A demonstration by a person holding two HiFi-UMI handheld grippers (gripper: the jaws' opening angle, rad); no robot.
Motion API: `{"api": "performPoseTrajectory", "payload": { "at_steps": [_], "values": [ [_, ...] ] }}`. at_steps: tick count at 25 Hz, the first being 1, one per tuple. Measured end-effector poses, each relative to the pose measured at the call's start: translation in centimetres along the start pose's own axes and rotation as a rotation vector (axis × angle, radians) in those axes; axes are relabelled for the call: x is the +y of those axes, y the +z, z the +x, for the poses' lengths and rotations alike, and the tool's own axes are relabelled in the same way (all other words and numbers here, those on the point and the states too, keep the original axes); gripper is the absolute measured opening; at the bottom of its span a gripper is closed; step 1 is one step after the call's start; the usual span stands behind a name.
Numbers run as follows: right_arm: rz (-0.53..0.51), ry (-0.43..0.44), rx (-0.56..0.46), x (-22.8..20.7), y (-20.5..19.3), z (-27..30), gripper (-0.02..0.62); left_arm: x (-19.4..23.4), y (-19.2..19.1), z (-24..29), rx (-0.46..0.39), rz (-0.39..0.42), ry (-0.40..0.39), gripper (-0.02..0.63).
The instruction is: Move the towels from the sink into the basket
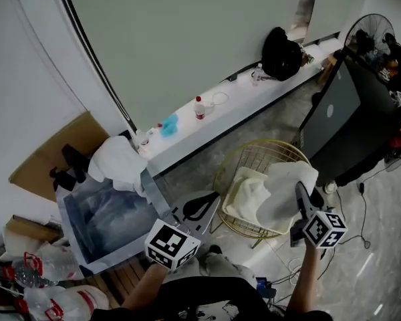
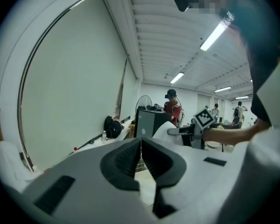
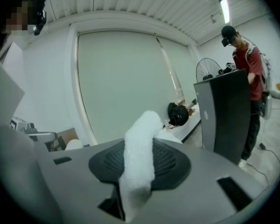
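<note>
**One towel clamped above the basket, one inside, one at the sink**

The right gripper (image 1: pixel 299 192) is clenched on a white towel (image 1: pixel 289 178). Its own view shows the cloth pinched between the jaws and standing up past their tips. In the head view this towel hangs over the right side of the basket (image 1: pixel 257 143), a gold wire one standing on the floor. A second towel (image 1: pixel 247 194) already lies crumpled inside the basket, just left of the held one.

The left gripper (image 2: pixel 141 148) has its jaws pressed together with nothing between them; only basket wire and floor show through the gap lower down. It points across toward the right gripper and the basket, and sits between the basket and the sink (image 1: pixel 107 219).

A third towel (image 1: pixel 117 160) lies bunched on the sink's far corner, well apart from both grippers. The basin itself looks grey and wet, and no cloth can be made out in it.
</note>
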State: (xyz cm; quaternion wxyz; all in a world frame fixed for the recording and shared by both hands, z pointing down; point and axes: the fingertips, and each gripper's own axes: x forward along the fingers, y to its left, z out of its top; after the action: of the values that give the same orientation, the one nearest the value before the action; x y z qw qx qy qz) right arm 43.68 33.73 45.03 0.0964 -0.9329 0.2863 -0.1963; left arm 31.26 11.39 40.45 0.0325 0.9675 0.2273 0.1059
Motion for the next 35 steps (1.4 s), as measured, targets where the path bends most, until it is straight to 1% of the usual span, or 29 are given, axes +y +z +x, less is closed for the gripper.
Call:
{"api": "performPoseTrajectory", "payload": {
  "at_steps": [5, 10, 14, 18, 21, 25, 26, 28, 29, 35],
  "values": [
    [-0.018, -0.077, 0.116, -6.2, -4.3, 0.8, 0.121, -2.4, 0.1, 3.4, 0.035, 0.022, -0.065, 0.009],
    [-0.027, -0.110, 0.253, -10.7, -10.2, 2.7, 0.121, -3.3, -0.5, 5.5, 0.073, 0.028, -0.083, 0.009],
    [-0.012, -0.127, 0.387, -13.5, -15.7, 4.4, 0.121, -3.5, -0.7, 6.7, 0.096, 0.032, -0.086, 0.009],
    [0.013, -0.150, 0.526, -15.2, -21.3, 5.5, 0.121, -3.4, -0.7, 7.2, 0.115, 0.034, -0.078, 0.009],
    [0.000, -0.164, 0.578, -16.0, -24.1, 6.2, 0.124, -2.8, -1.0, 7.0, 0.130, 0.031, -0.062, 0.009],
    [0.024, -0.188, 0.593, -16.9, -25.8, 7.3, 0.147, -2.0, -1.8, 6.5, 0.150, 0.022, -0.034, 0.009],
    [0.019, -0.195, 0.602, -17.2, -26.0, 7.5, 0.167, -2.0, -1.9, 6.4, 0.154, 0.020, -0.029, 0.009],
    [0.005, -0.192, 0.618, -17.5, -26.4, 7.7, 0.250, -2.1, -2.2, 6.3, 0.161, 0.018, -0.023, 0.009],
    [0.001, -0.186, 0.615, -17.5, -26.4, 7.7, 0.267, -2.1, -2.3, 6.2, 0.162, 0.017, -0.021, 0.009],
    [0.006, -0.182, 0.509, -16.4, -22.0, 5.9, 0.275, -2.0, -2.3, 5.4, 0.146, 0.014, -0.007, 0.009]
  ]
}}
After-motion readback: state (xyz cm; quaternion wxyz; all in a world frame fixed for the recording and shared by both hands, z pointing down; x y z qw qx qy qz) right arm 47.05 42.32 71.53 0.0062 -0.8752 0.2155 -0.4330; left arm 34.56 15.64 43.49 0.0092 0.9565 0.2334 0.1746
